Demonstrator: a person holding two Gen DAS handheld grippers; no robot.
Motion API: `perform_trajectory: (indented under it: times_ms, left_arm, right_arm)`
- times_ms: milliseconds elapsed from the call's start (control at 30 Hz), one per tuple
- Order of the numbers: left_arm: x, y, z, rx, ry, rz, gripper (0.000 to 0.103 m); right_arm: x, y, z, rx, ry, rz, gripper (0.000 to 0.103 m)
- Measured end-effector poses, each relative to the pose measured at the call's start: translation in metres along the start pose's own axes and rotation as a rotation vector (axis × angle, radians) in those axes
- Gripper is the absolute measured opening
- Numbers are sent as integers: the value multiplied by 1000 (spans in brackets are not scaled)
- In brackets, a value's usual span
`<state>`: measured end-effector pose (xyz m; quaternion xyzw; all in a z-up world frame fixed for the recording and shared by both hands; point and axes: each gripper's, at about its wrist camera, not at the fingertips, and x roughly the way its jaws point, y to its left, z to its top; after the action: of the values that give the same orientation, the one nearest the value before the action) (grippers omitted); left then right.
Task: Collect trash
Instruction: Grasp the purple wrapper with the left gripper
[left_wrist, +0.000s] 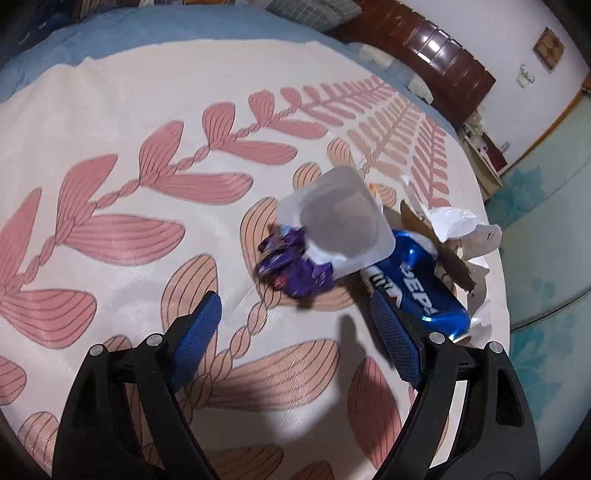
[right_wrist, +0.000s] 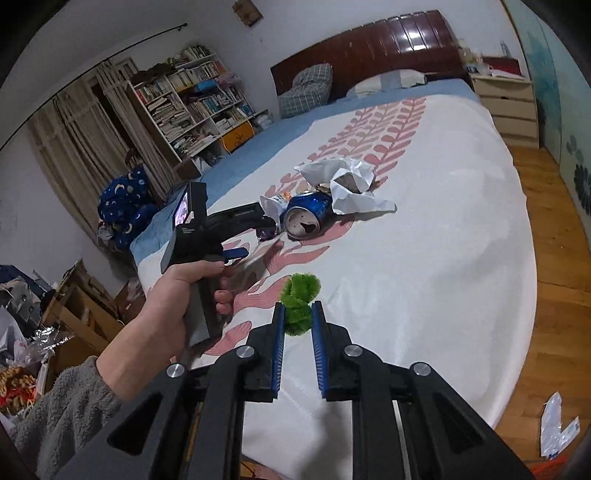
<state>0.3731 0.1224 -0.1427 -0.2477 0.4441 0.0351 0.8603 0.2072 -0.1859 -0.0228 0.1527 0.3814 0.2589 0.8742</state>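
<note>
A heap of trash lies on the bed (right_wrist: 443, 221), near its right edge: a plastic cup (left_wrist: 340, 218) sits atop a foil wrapper (left_wrist: 291, 266) to its left and a drink can (right_wrist: 308, 214) to its right, with crumpled paper (right_wrist: 354, 188) behind the can. A fuzzy ball (right_wrist: 297, 302) lies nearer the foot, well apart from the heap. Pillows (right_wrist: 388, 79) rest against the headboard (right_wrist: 369, 48) beyond.

home bedroom | bed (right_wrist: 424, 206), headboard (right_wrist: 369, 48) (dark wood) | bookshelf (right_wrist: 192, 99), nightstand (right_wrist: 506, 103)
</note>
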Motion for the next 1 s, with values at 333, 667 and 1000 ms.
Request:
perform_trajectory:
  times_ms: [333, 667, 1000]
  left_arm:
    - [2, 19, -4, -93, 17, -101, 4]
    - [-128, -42, -74, 105, -155, -91, 3]
    - [-242, -176, -227, 367, -169, -173, 3]
  right_arm:
    - [-3, 9, -3, -57, 2, -14, 17]
    - [-30, -17, -7, 44, -61, -14, 17]
    - [-155, -86, -44, 28, -111, -129, 17]
